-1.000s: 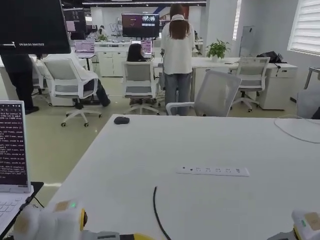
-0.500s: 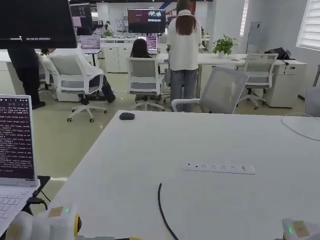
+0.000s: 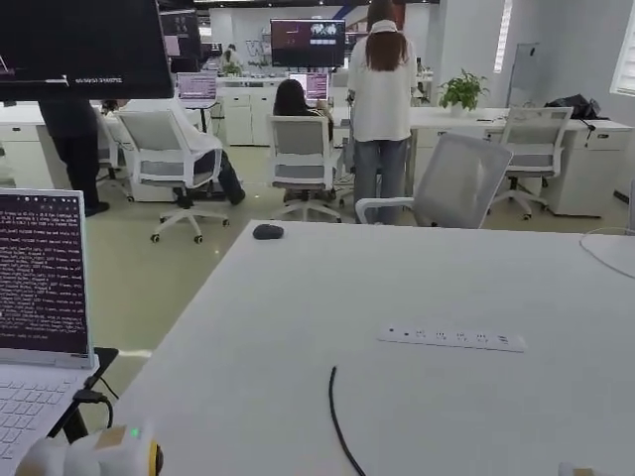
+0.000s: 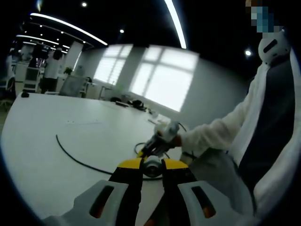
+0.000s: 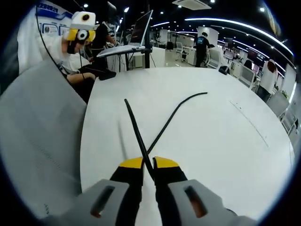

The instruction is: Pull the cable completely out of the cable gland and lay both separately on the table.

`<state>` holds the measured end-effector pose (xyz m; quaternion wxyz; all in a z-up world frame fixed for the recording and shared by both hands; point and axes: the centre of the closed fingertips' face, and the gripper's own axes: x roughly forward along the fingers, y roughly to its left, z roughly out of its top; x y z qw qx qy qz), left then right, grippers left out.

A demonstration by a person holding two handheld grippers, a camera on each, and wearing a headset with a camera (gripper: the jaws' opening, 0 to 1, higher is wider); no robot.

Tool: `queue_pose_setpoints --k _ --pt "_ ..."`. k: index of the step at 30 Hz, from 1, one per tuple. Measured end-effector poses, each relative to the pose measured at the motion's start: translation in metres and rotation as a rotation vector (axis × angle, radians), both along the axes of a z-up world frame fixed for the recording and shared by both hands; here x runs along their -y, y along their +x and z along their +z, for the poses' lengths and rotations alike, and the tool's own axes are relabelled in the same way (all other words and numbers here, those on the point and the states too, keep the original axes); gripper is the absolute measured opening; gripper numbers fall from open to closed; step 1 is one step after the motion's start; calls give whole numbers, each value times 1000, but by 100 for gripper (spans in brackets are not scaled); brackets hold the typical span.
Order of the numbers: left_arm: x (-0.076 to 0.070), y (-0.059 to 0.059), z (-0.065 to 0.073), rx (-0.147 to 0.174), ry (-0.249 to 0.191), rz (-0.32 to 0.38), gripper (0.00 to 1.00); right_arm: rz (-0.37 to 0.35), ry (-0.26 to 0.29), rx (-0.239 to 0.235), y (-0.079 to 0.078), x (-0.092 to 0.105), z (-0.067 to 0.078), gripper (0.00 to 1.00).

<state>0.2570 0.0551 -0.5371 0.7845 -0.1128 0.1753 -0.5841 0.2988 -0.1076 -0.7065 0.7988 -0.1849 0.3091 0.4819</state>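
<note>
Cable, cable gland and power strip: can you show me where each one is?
cable point(image 5: 136, 132), right gripper view, on the black strand above the jaws.
cable gland point(image 4: 151, 165), left gripper view, on its round grey face.
power strip point(image 3: 451, 338), head view, on the middle of its top.

The left gripper point(image 4: 151, 165) and the right gripper point(image 5: 148, 163) look the same: two black jaws with yellow tips, each on a light grey block with an orange slot. In the head view a gripper's white casing point(image 3: 94, 454) has a yellow ring and a small green light point(image 3: 134, 432). The person wears a white long sleeve point(image 4: 211, 134), a dark top point(image 4: 275, 122) and a white headset point(image 4: 273, 47).
</note>
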Motion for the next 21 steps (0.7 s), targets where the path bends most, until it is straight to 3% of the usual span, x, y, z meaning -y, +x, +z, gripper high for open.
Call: queue_pose_setpoints --k 7,21 --pt "0 -1 0 -9 -7 13 17 -47 -35 -50 -1 4 -26 7" --pt "6 -2 -5 -29 3 6 17 -65 -56 -89 -5 3 -44 8"
